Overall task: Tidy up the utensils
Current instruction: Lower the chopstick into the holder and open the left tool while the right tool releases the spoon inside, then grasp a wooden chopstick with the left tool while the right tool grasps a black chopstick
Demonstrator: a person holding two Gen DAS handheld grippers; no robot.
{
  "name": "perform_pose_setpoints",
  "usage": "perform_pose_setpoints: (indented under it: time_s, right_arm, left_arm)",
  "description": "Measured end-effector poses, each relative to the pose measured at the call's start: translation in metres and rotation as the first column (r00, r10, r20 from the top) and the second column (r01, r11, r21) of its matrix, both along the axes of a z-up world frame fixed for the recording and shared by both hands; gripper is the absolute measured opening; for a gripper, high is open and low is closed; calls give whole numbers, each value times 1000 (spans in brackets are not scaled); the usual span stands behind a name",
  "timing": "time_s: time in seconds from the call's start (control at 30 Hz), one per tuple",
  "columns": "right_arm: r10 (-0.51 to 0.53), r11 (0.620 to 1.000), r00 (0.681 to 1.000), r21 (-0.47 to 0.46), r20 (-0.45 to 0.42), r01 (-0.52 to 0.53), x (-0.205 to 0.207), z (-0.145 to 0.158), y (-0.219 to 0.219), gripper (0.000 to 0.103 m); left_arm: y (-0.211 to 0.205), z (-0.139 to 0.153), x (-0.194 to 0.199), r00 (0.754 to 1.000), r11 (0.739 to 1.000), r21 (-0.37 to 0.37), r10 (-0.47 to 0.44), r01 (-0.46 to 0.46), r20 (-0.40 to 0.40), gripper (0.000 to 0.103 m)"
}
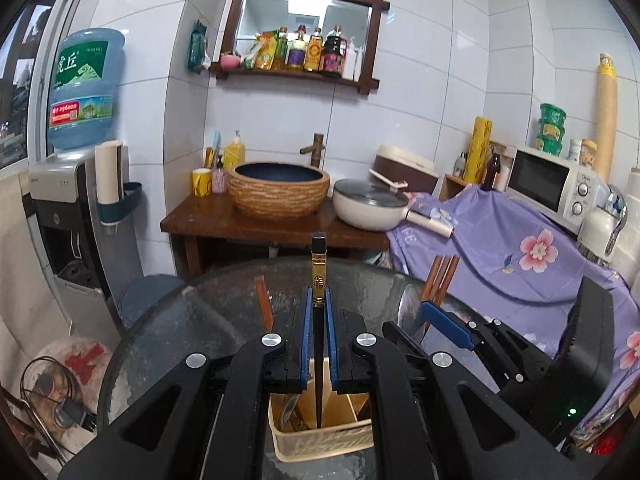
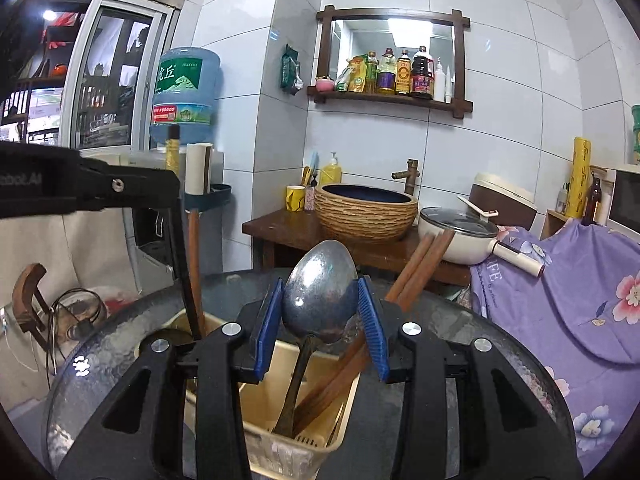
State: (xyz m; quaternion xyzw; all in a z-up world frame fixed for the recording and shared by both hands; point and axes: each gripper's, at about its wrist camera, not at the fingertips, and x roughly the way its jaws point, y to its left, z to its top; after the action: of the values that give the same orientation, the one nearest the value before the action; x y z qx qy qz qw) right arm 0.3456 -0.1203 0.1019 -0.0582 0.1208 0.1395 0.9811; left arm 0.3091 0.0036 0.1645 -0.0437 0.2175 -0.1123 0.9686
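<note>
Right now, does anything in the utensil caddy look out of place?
The spoon stands bowl-up in the caddy, unlike the chopsticks leaning beside it. The right tool brackets its bowl; the left tool pinches a black chopstick upright.

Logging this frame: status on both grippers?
Left gripper shut on black chopstick, tip in utensil holder. Right gripper brackets metal spoon; grip unclear.

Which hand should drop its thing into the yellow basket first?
Left, probably. The left tongs hold the black chopstick upright, its tip already inside the basket. The right tongs only flank the spoon.
</note>
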Motion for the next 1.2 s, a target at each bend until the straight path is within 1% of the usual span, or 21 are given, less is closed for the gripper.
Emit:
perform_pose_setpoints:
  time_s: [0.1,0.3,0.4,0.43,0.47,0.5,0.53,0.6,0.63,0.67,0.7,0.73,0.8,0.87,0.9,0.93,0.97,1.0,1.13,1.2]
  right_arm:
    - [1,1000,1000,-20,-16,-1,-6,-12,1,39]
    - [5,1000,999,-23,-53,-7,-11,-28,-4,39]
    - [4,1000,998,-22,-59,-5,-14,-32,-7,43]
    - [5,1000,998,-16,-61,-6,-15,-32,-9,48]
    - [6,1000,998,-7,-64,-7,-17,-32,-12,53]
    - [5,1000,998,6,-64,-5,-21,-31,-15,54]
    - [5,1000,998,16,-63,-4,-24,-31,-18,55]
    - [2,1000,998,25,-65,-1,-33,-30,-24,55]
    - [1,999,998,32,-68,1,-40,-30,-28,56]
    - [5,999,997,39,-73,-2,-43,-30,-31,58]
    - [9,999,996,44,-85,-5,-47,-30,-34,59]
    - [13,999,994,46,-110,-8,-50,-31,-38,61]
    - [10,999,986,41,-165,-3,-54,-37,-43,61]
    - [7,1000,966,21,-259,-2,-57,-49,-46,61]
    - [4,1000,951,5,-309,-2,-58,-58,-48,61]
    - [-2,1000,940,-8,-340,-1,-59,-64,-49,61]
    - [-11,1000,926,-26,-378,2,-59,-73,-49,61]
    - [-24,999,905,-45,-426,5,-60,-85,-50,61]
    - [-38,998,846,-67,-532,2,-62,-120,-49,61]
    - [-40,997,823,-72,-566,-2,-62,-132,-48,61]
  left_arm:
    - [0,-14,2,1000,1000,-5,-6,5,-30,7]
    - [-2,-33,4,997,1000,0,-20,20,-77,7]
    - [-3,-37,-1,997,1000,5,-19,19,-72,7]
    - [-2,-37,-2,997,1000,5,-19,19,-69,8]
    - [-2,-37,-5,998,1000,6,-16,16,-62,12]
    - [-2,-36,-9,998,1000,7,-13,13,-53,23]
    - [-1,-35,-13,999,1000,7,-11,11,-45,31]
    - [1,-33,-26,1000,1000,2,5,-5,-9,62]
    - [2,-32,-34,1000,1000,2,16,-16,11,69]
    - [2,-32,-38,999,1000,4,23,-23,22,77]
    - [2,-32,-45,999,999,7,32,-33,32,81]
    - [2,-33,-50,999,999,12,40,-41,37,82]
    - [0,-40,-61,998,998,32,50,-52,32,88]
    - [-3,-50,-69,999,996,70,51,-52,14,92]
    - [-5,-56,-71,999,994,93,51,-51,1,92]
    - [-5,-63,-74,998,992,115,54,-52,-14,92]
    - [-7,-73,-76,997,989,137,63,-58,-35,92]
    - [-7,-86,-77,996,987,149,68,-57,-65,92]
    - [-7,-128,-77,978,989,146,53,-23,-202,92]
    - [-8,-143,-77,969,987,163,55,-15,-243,91]
